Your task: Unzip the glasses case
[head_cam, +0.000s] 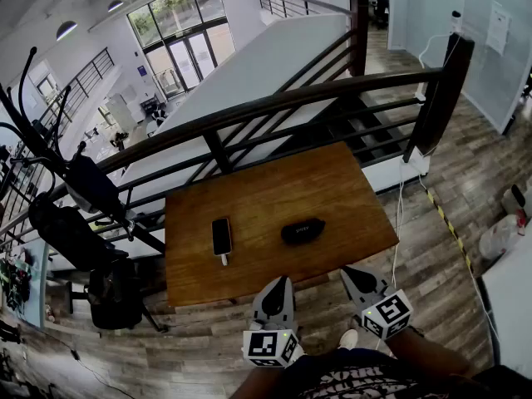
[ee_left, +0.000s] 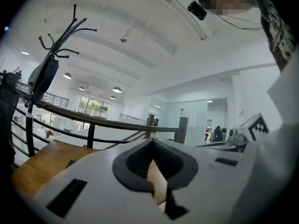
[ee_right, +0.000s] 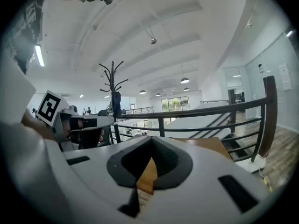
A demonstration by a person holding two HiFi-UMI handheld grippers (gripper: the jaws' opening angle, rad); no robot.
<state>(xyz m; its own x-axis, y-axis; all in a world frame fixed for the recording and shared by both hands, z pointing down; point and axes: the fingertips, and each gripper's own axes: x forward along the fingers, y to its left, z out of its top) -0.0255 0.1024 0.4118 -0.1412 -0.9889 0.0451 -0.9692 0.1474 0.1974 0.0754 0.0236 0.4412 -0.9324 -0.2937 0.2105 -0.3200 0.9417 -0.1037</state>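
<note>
A black zipped glasses case [head_cam: 302, 231] lies closed on the wooden table [head_cam: 266, 185], right of its middle. Both grippers hover low over the table's near edge, short of the case and touching nothing. My left gripper [head_cam: 280, 282] [ee_left: 152, 143] has its jaws pressed together and empty. So does my right gripper [head_cam: 349, 271] [ee_right: 150, 141], which sits nearer the case. Neither gripper view shows the case; both look out level over the tabletop.
A black phone [head_cam: 221, 236] lies left of the case. A dark railing [head_cam: 274, 106] runs behind the table, with a stairwell beyond. A coat rack hung with black bags [head_cam: 79, 194] stands at the left. A white cable [head_cam: 399, 198] hangs by the table's right edge.
</note>
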